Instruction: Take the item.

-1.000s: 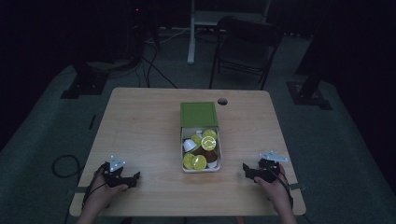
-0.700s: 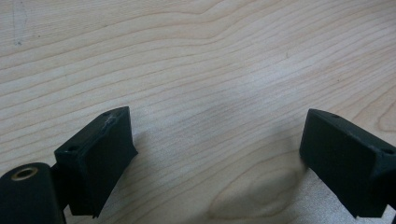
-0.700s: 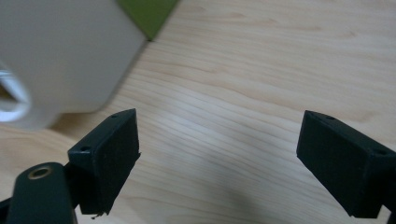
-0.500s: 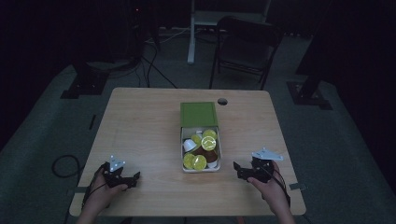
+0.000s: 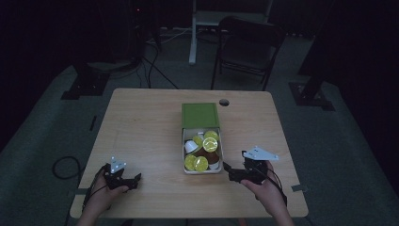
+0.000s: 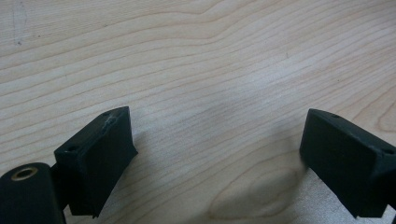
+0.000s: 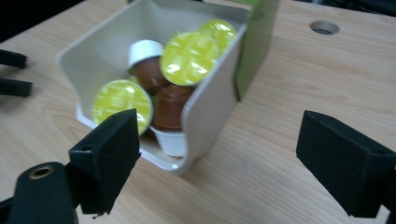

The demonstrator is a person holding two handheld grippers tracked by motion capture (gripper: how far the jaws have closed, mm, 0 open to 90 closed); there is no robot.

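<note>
Capsules (image 5: 201, 163) fill an open white tray (image 5: 183, 149) near the middle of the table (image 5: 141, 122), toward the person's side. Most show yellow-green foil lids; brown cups and one white cup lie among them. The tray slides out of a green sleeve (image 5: 200, 115) that sits just behind it, and the two overlap at the tray's far end. A round hole (image 5: 224, 102) in the tabletop lies beyond the sleeve, off to its right.

Right gripper (image 5: 227, 170) sits just beside the tray's near right corner, low over the wood, pointing at it. In the right gripper view its jaws stand wide apart with nothing between them but bare table and the tray's corner (image 7: 187, 161); they hold nothing and whether they touch the tray cannot be told. A lidded capsule (image 7: 122, 105) lies right behind the left jaw there.

Left gripper (image 5: 134, 179) rests at the table's near left corner, well apart from the tray. Its jaws are also spread wide and empty, with plain wood grain between them.
</note>
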